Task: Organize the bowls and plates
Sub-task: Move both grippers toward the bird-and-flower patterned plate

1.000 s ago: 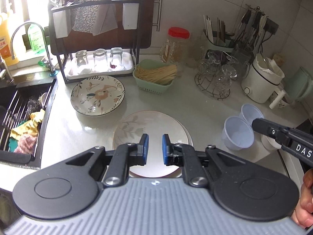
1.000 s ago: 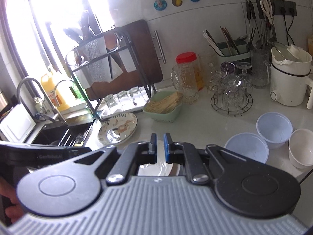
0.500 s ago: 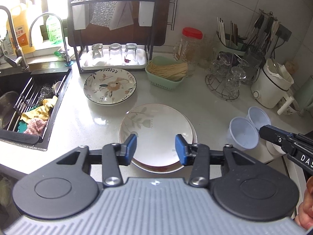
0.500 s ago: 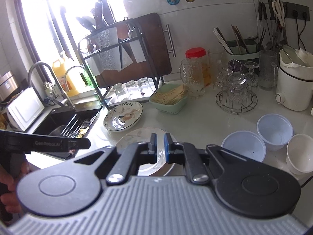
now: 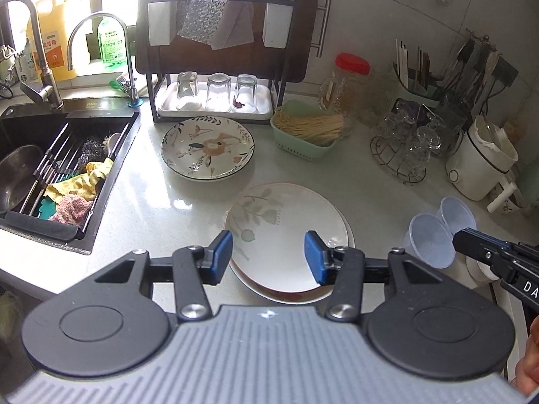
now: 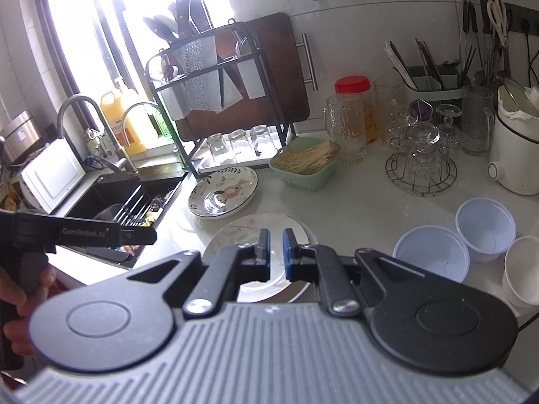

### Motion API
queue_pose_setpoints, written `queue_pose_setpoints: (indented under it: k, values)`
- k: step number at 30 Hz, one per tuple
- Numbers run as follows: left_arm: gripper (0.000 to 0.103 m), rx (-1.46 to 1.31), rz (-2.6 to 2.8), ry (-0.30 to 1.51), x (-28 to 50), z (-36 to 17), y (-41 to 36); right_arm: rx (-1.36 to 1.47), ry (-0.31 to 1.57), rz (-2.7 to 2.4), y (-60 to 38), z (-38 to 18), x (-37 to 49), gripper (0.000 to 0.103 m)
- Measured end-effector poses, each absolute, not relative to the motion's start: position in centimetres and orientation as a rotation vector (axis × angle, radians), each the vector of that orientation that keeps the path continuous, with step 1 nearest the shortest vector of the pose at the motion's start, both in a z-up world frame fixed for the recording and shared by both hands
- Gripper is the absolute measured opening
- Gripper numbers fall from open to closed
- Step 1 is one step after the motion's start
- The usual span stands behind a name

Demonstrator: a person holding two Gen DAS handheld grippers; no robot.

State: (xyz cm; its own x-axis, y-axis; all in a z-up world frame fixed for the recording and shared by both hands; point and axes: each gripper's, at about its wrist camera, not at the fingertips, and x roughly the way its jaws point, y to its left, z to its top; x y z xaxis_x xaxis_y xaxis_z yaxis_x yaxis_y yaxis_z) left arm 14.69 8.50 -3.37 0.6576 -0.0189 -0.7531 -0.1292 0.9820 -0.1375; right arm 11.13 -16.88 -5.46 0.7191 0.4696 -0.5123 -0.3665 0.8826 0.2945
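Two round glazed plates [image 5: 286, 232] stacked on glossy pale worktop [image 5: 168, 208] | left gripper [image 5: 268, 256] jaws spread wide | right gripper [image 6: 276, 250] jaws nearly together, empty | translucent plastic bowls [image 6: 431, 256] beside

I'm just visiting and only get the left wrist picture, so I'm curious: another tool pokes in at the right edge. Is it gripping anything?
Observer: No. The right wrist view shows the right gripper with its blue pads almost together and nothing between them.
Operator: What is that white thing half hidden behind its tip?
Observer: A white bowl, standing upright beside the translucent bowls.
Operator: And who holds my tool?
Observer: A bare hand is wrapped round the handle of the left gripper.
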Motion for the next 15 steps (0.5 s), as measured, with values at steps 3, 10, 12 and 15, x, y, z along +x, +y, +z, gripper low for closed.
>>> queue_pose_setpoints:
  k: [3,10,12,15]
  values:
    - [0.053,-0.192,0.065,0.859,15.7,-3.9,9.7,0.162,0.608,0.46,-16.1,-5.4,11.8,0.011]
    - [0.053,-0.206,0.068,0.828,19.0,-3.6,13.4,0.159,0.636,0.415,-13.5,-5.5,13.8,0.011]
    - [0.053,-0.22,0.055,0.838,20.4,-3.8,14.6,0.152,0.646,0.384,-12.7,-5.3,14.6,0.011]
    - [0.053,-0.214,0.028,0.839,22.3,-4.1,16.2,0.131,0.637,0.372,-11.1,-5.0,15.6,0.012]
